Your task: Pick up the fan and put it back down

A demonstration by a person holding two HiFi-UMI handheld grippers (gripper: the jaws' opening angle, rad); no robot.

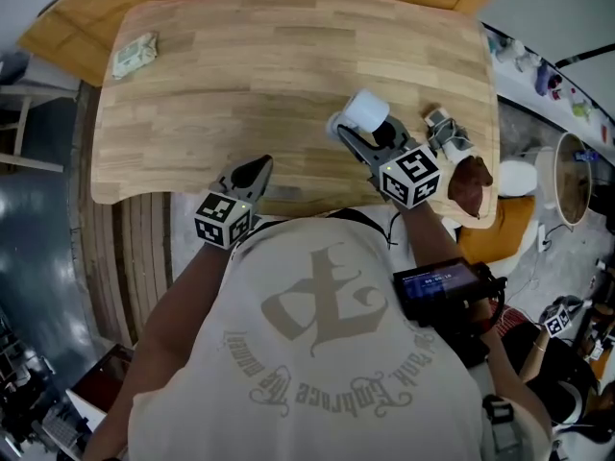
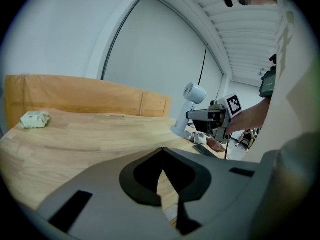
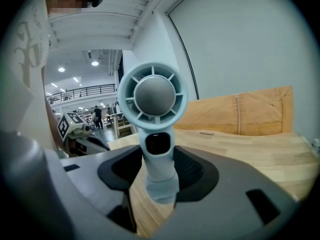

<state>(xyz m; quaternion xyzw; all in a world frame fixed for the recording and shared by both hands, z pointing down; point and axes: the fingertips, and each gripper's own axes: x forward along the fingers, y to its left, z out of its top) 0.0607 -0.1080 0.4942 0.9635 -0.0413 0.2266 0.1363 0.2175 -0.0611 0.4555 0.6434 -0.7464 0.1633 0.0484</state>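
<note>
While our right claw [image 3: 159,166] is clamping the fan [image 3: 152,96] by its stem — upright, near the right edge of the table [image 1: 240,75], base at or just above the wood — our left claw [image 2: 162,151] is idling shut, empty. We are judging the grasp done; next is calling for a level set-down, then opening.

A pale wooden bench [image 1: 288,56] fills the far half of the scene, with a crumpled greenish packet [image 1: 134,54] at its far left corner. Towards the right, the right hand-held gripper [image 1: 354,134] reaches onto the bench with its jaws at the stem of the white fan [image 1: 365,111], and a small grey-white object [image 1: 446,131] and a brown lump [image 1: 471,181] lie near the right edge. The left hand-held gripper [image 1: 254,173] sits over the near edge, apart from the fan.
</note>
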